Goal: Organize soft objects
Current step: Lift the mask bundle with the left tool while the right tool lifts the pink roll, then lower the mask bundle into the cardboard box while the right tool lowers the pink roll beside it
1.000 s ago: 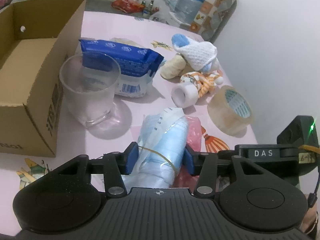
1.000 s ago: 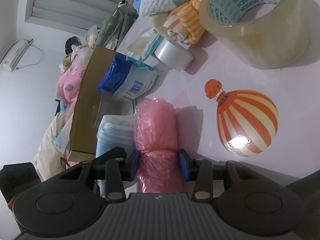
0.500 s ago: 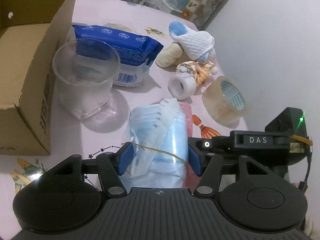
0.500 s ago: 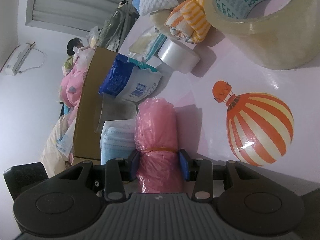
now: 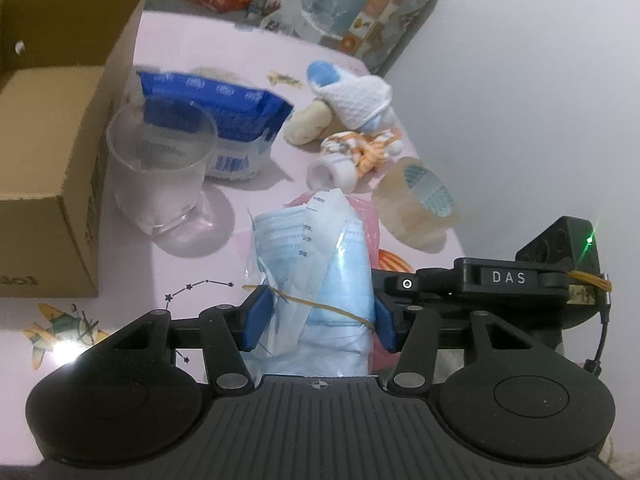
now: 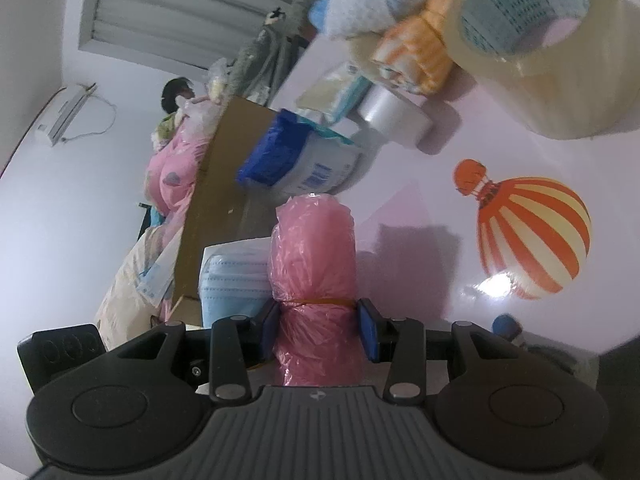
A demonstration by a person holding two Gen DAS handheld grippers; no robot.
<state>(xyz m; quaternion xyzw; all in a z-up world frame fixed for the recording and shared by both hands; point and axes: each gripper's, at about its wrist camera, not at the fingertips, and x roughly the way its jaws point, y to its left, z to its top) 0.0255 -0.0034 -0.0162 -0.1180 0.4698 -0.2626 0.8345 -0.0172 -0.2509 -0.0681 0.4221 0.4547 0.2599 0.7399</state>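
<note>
Cardboard box (image 5: 52, 152): far left of my left view, top open, one long wall turned toward the glass.
Glass (image 5: 160, 168): upright, just beside the box wall; it stands between the box and my loads.
Wipes pack (image 5: 224, 120): blue, lying flat behind the glass.
Left claw (image 5: 318, 314): I read the blue pads as closing on the bundle of masks, one on each flank at the rubber band.
Bundle of masks (image 5: 320, 252): pale blue, in clear wrap; its long axis runs straight out from the claw, free end pointing away toward the small tape roll. It appears lifted off the table, though I cannot be sure.
Key relation: the box lies to the left of both bundles, so I judge the left claw nearer; the glass sits on the straight path.
Right claw (image 6: 318, 332): pads pressed on the pink bundle at its tied waist, half wide.
Pink bundle (image 6: 314, 264): rolled plastic, long axis in line with the fingers, rounded end pointing away toward the wipes pack; it sits just right of the masks.
Tape roll (image 5: 420, 204): large, clear, on its side, right of both bundles.
Socks (image 5: 352, 100): white and blue, far right, not yet sorted.
</note>
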